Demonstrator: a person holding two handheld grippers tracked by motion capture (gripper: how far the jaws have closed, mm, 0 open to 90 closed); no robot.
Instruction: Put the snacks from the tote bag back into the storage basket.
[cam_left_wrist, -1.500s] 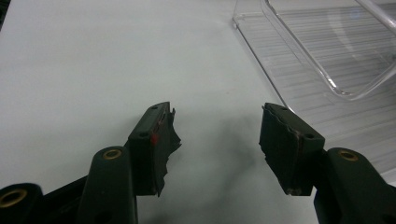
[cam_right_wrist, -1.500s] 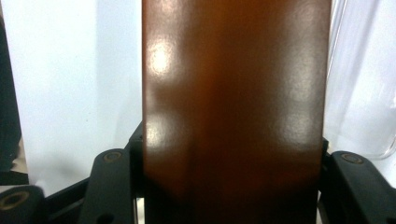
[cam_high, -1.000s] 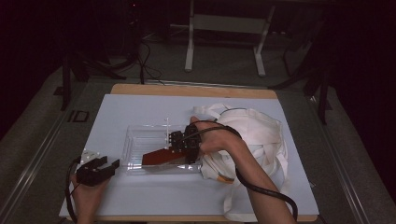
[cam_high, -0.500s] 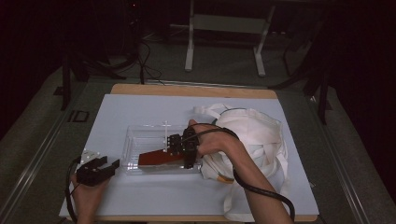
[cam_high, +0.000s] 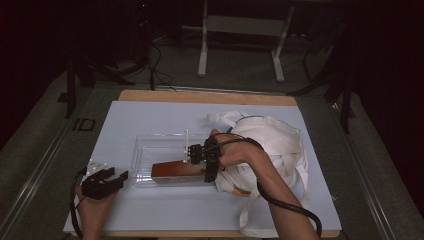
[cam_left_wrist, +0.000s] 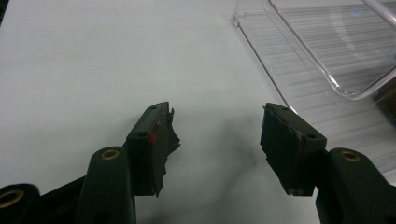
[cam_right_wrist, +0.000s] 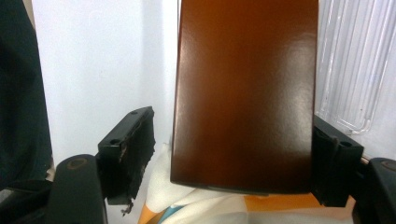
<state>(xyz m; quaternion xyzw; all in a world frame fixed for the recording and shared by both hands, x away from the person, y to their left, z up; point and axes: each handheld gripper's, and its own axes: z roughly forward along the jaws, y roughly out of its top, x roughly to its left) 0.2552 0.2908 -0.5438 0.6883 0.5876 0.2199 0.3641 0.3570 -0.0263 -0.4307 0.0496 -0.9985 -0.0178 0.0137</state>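
White table (cam_high: 165, 120) lay under my wide-apart left gripper (cam_left_wrist: 217, 140), while my right gripper (cam_right_wrist: 231, 154), jaws apart, straddled the brown box (cam_high: 177, 170) lying lengthwise in the clear tray (cam_high: 145, 150)

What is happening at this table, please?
A person works with a gripper in each hand. The right gripper has a brown box between its fingers, over the near part of a clear tray; a gap shows on one side. A white bag lies behind. The left gripper rests open on the table, beside the tray.

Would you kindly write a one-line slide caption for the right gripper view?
Right gripper with a brown box between its open jaws, beside a clear tray.
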